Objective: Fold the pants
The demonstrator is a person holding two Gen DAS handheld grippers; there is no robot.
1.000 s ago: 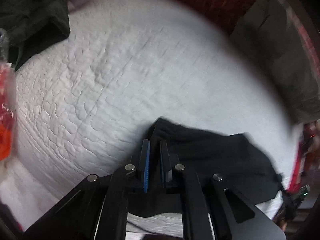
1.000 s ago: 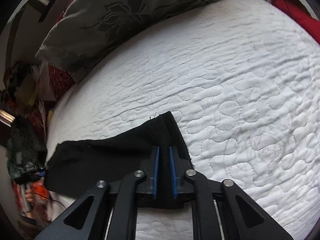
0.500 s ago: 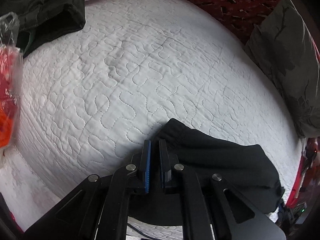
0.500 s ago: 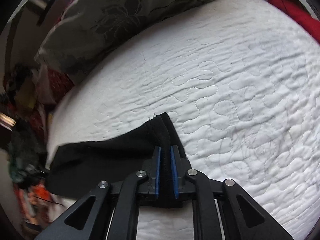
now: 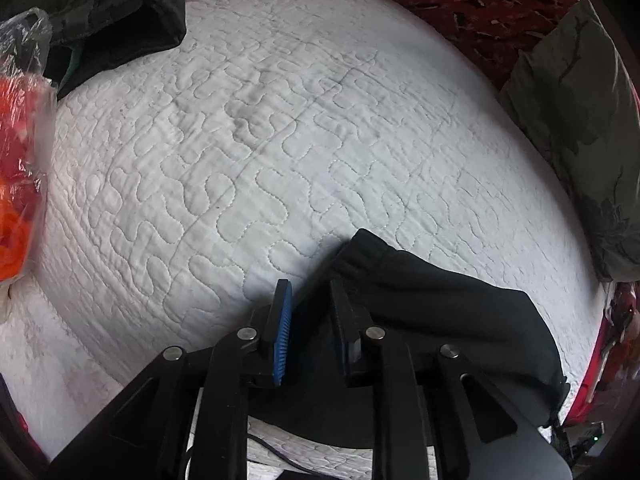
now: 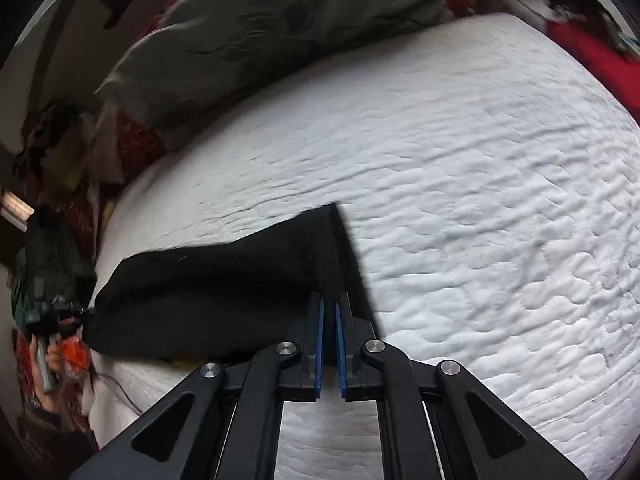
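My left claw [image 5: 310, 300] has just been opening: its jaws stand a little apart, with the waistband corner of the black pants [image 5: 440, 320] lying against the right-hand finger and no pad pressing on cloth, so I read this corner as released. My right claw [image 6: 329, 312] is clenched, its blue pads nearly together with a dark strip of the pants [image 6: 224, 288] between them; the jaws closed within the last half second, and I judge this hold is kept so the hem corner stays squared while the other side is let go. The pants lie as a folded black band on the white quilted bed [image 5: 280, 140], near its front edge, running from one claw to the other. Both claws point steeply down at the quilt, which suits pressing and setting a fold, not lifting. A grey flowered pillow [image 6: 280, 32] lies along the far right edge of the bed, and a dark green garment [image 5: 108, 12] sits at the far left corner, both well apart from the pants. At the left edge a clear plastic bag [image 5: 20, 140] holds something orange and red; what it is I cannot tell.
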